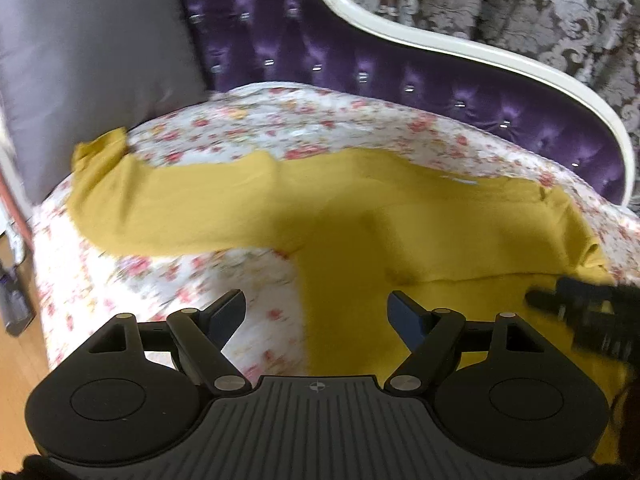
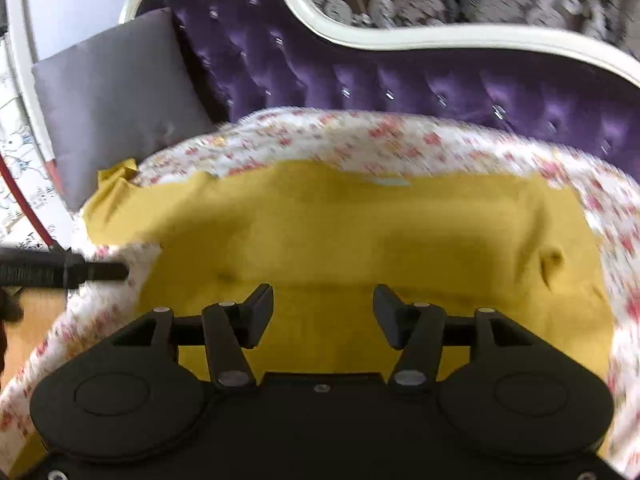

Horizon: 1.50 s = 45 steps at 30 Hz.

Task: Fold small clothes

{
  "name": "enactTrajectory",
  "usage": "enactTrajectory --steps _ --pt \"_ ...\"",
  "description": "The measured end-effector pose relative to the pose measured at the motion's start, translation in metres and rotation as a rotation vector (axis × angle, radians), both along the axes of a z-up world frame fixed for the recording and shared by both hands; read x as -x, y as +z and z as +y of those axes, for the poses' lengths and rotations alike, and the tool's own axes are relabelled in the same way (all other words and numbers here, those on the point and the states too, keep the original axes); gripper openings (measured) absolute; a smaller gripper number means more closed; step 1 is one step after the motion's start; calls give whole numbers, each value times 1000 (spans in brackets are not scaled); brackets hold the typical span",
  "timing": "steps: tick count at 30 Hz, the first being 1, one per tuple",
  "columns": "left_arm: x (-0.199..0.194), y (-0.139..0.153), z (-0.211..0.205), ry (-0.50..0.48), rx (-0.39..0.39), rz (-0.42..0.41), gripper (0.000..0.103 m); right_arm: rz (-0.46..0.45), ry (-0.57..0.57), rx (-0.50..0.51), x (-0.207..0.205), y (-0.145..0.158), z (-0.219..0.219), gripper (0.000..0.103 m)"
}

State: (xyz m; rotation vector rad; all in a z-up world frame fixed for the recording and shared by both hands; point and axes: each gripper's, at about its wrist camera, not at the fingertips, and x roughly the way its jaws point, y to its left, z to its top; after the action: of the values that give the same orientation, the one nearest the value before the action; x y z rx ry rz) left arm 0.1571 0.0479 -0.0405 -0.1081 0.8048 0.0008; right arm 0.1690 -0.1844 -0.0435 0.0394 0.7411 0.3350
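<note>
Mustard-yellow garment point(image 1: 360, 216) flat on floral bedspread point(image 1: 248, 128), left gripper point(image 1: 316, 312) and right gripper point(image 2: 323, 308) above garment, jaws wide apart, empty.

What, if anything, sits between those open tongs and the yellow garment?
Nothing visible does. Both the left tongs and the right tongs hang open directly over the yellow garment, spread on the floral cover.

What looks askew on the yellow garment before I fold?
The mustard-yellow long-sleeved garment lies mostly flat on the floral quilted cover, but its left cuff is bunched and curled up beside the grey cushion. Both grippers, left and right, are open.
</note>
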Motion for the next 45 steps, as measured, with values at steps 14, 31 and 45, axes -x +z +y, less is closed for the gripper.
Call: enactTrajectory --steps 14,31,45 --pt "-79 -30 -55 -124 15 22 70 -11 -86 -17 31 -28 -22 62" --pt "-97 -48 -51 -92 86 38 27 -28 -60 -67 38 -34 -27 62" --pt "-103 -1 -30 -95 59 -150 6 -22 -55 -61 37 -33 -27 62"
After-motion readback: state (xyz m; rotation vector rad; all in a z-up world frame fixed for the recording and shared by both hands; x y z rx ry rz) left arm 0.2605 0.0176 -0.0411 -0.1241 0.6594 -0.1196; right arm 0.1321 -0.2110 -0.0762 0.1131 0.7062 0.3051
